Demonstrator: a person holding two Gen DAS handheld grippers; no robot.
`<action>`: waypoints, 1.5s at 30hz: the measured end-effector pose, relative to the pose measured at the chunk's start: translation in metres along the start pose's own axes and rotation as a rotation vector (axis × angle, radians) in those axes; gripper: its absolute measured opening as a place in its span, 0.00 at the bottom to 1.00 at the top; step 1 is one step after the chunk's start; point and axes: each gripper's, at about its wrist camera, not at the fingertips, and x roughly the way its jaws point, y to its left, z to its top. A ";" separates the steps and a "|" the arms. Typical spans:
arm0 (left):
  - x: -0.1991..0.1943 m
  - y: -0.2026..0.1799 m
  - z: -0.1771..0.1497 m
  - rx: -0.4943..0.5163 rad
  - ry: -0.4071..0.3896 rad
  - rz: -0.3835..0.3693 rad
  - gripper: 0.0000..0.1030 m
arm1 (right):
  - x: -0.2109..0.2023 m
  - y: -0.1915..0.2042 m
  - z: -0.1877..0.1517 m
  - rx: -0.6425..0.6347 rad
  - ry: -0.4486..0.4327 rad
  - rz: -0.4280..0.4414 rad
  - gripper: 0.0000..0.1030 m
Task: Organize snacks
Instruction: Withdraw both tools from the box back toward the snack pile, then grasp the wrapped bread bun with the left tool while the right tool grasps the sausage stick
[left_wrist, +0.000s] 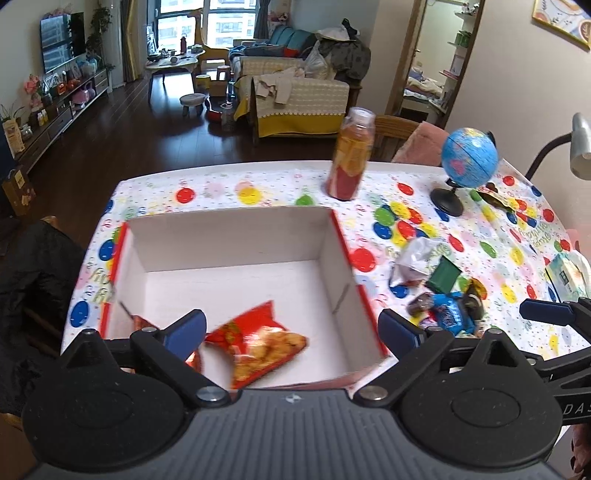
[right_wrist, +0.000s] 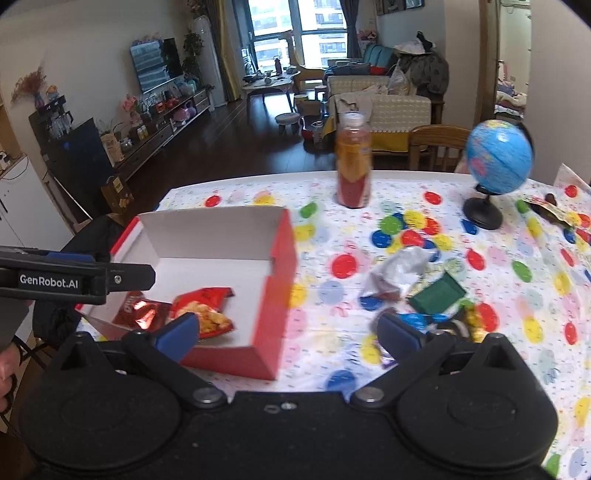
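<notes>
An open red cardboard box (left_wrist: 236, 240) with a white inside stands on the dotted tablecloth. On its floor lie an orange-red snack bag (left_wrist: 258, 347) and a dark red packet (left_wrist: 140, 321). My left gripper (left_wrist: 291, 328) hovers above the box's near end, open, with nothing between its pads. My right gripper (right_wrist: 286, 332) is open too and empty, above the box's (right_wrist: 280, 295) right wall and the cloth. Right of the box lies a pile of loose snacks: a silver wrapper (right_wrist: 399, 269), a green packet (right_wrist: 437, 295) and a blue packet (right_wrist: 417, 319).
A juice bottle (left_wrist: 351, 158) stands behind the box, and a small globe (left_wrist: 467, 158) at the back right. A tissue pack (left_wrist: 569, 273) lies at the right edge under a lamp (left_wrist: 580, 144). A wooden chair (right_wrist: 436, 144) stands behind the table.
</notes>
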 end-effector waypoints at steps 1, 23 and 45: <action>0.001 -0.007 -0.001 -0.001 0.001 -0.002 0.97 | -0.002 -0.008 -0.002 0.005 0.001 0.000 1.00; 0.072 -0.150 -0.018 0.007 0.134 0.026 0.97 | -0.003 -0.146 -0.061 -0.015 0.107 -0.051 0.94; 0.176 -0.227 -0.042 0.011 0.397 -0.031 0.96 | 0.063 -0.153 -0.107 -0.322 0.266 0.066 0.45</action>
